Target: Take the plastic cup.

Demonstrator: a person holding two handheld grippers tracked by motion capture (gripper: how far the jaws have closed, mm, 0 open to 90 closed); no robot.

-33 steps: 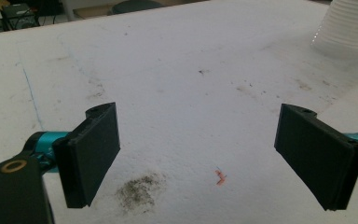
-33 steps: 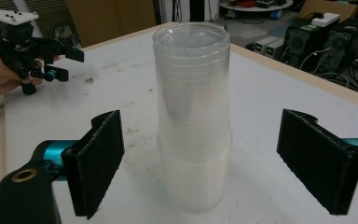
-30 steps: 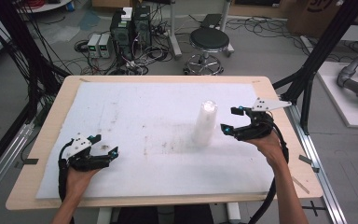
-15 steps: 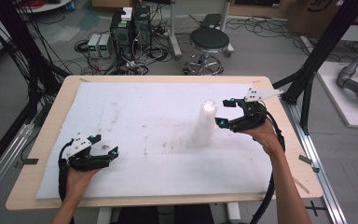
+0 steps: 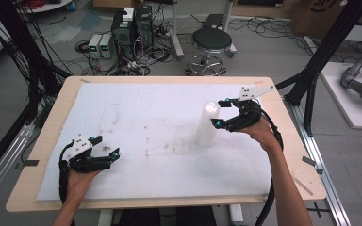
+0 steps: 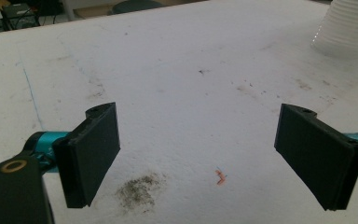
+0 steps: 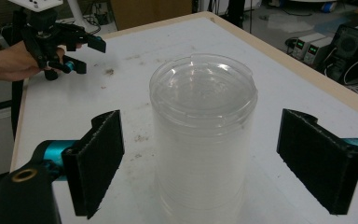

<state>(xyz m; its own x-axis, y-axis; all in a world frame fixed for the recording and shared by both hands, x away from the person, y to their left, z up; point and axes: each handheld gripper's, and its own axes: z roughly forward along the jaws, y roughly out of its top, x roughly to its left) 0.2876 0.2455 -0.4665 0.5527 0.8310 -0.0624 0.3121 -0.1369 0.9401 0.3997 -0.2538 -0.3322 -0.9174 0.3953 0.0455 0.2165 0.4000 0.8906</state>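
The stack of clear cups [image 5: 207, 123] stands upright on the white mat [image 5: 160, 117], toward three o'clock; my right gripper [image 5: 220, 113] straddles its top, released. My left gripper [image 5: 108, 151] rests at seven o'clock, released.

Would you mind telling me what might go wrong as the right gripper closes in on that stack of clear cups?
The cup stack is tall and narrow, standing free on the white mat; a jaw touching one side first could tip it. The right gripper is open at the top cups, so a high grip may lift only those. Clear plastic may slip or buckle if squeezed.
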